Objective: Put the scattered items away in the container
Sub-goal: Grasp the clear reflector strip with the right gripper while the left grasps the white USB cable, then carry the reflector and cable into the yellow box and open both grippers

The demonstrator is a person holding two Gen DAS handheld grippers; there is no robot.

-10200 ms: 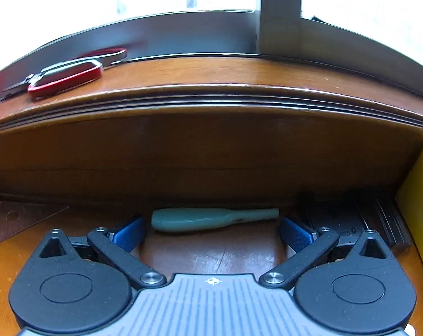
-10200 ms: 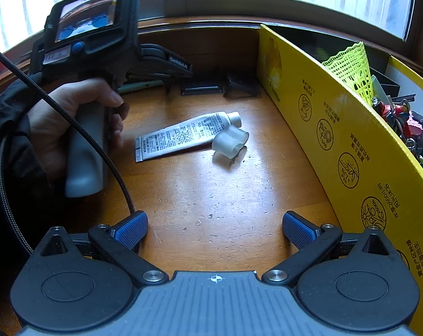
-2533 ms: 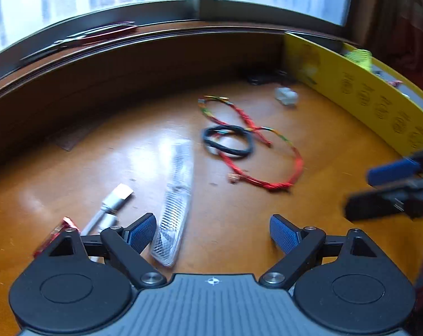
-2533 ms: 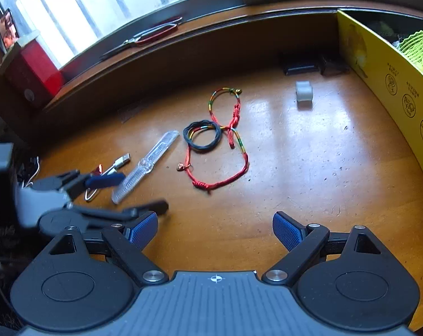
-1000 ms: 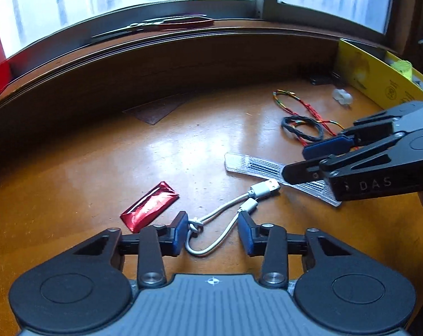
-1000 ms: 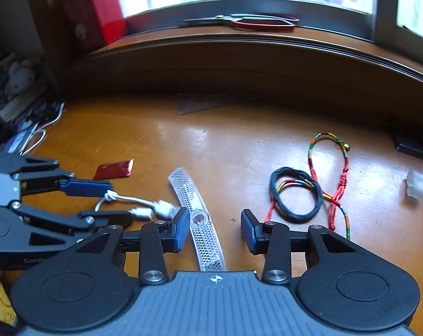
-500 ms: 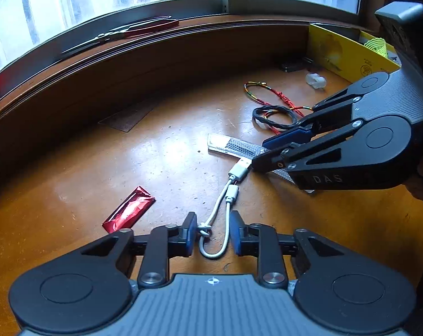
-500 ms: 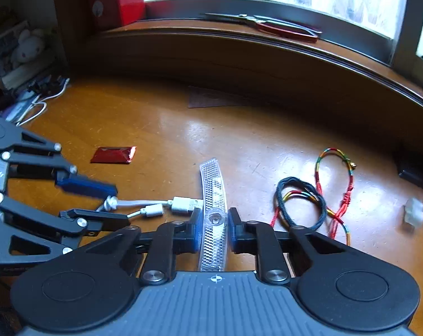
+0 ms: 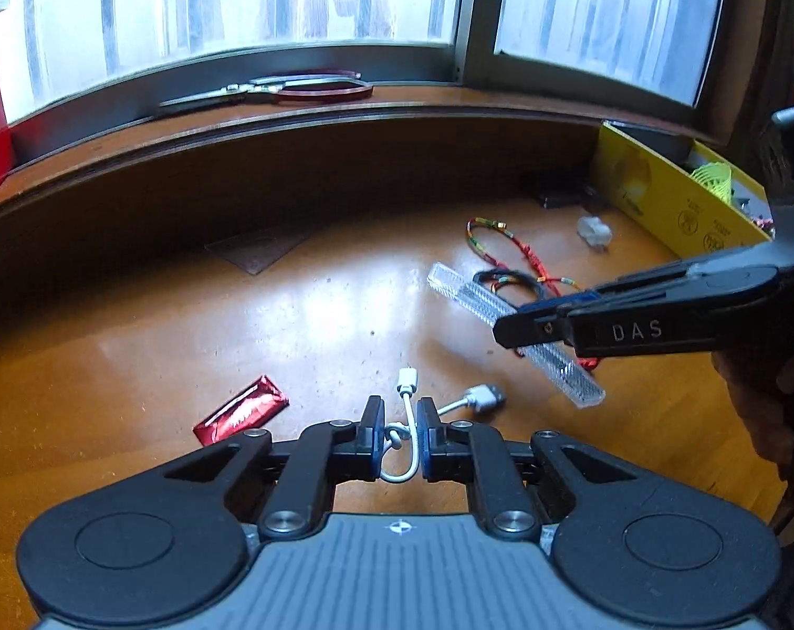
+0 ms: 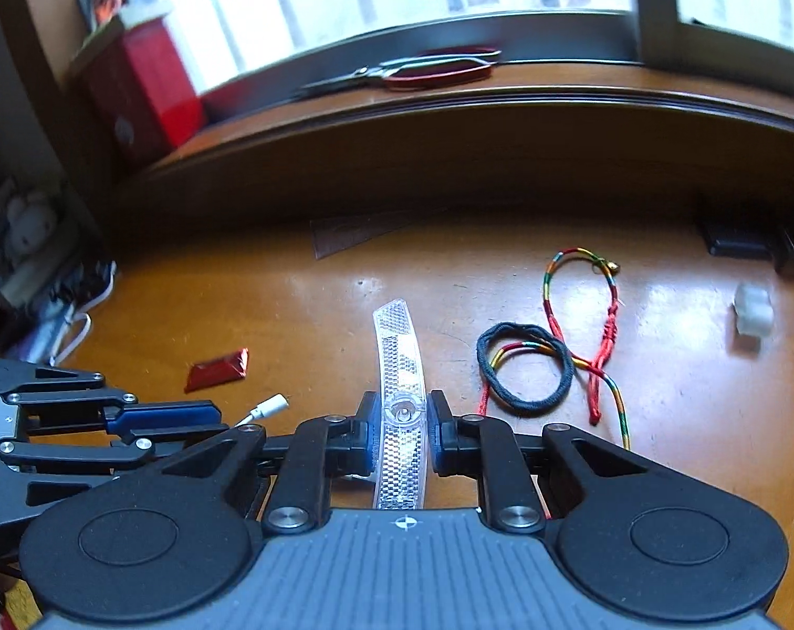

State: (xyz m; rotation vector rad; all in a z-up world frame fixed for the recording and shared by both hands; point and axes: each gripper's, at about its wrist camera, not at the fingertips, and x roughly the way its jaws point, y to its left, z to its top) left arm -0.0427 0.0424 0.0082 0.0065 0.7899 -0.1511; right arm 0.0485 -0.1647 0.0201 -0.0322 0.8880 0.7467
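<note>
Scattered items: the left gripper (image 9: 401, 433), angled down at the bench (image 9: 134, 346), is closing on the white cable (image 9: 408, 409); the right gripper (image 10: 403, 433), pitched down alike, clamps the clear reflector strip (image 10: 401, 367) above the wood.

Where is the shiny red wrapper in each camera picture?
Left wrist view: the red wrapper lies on the wooden table, lower left, just left of the left gripper.
Right wrist view: the red wrapper lies left of centre, above the left gripper.
Shared landmark: the red-handled scissors on the window ledge.
</note>
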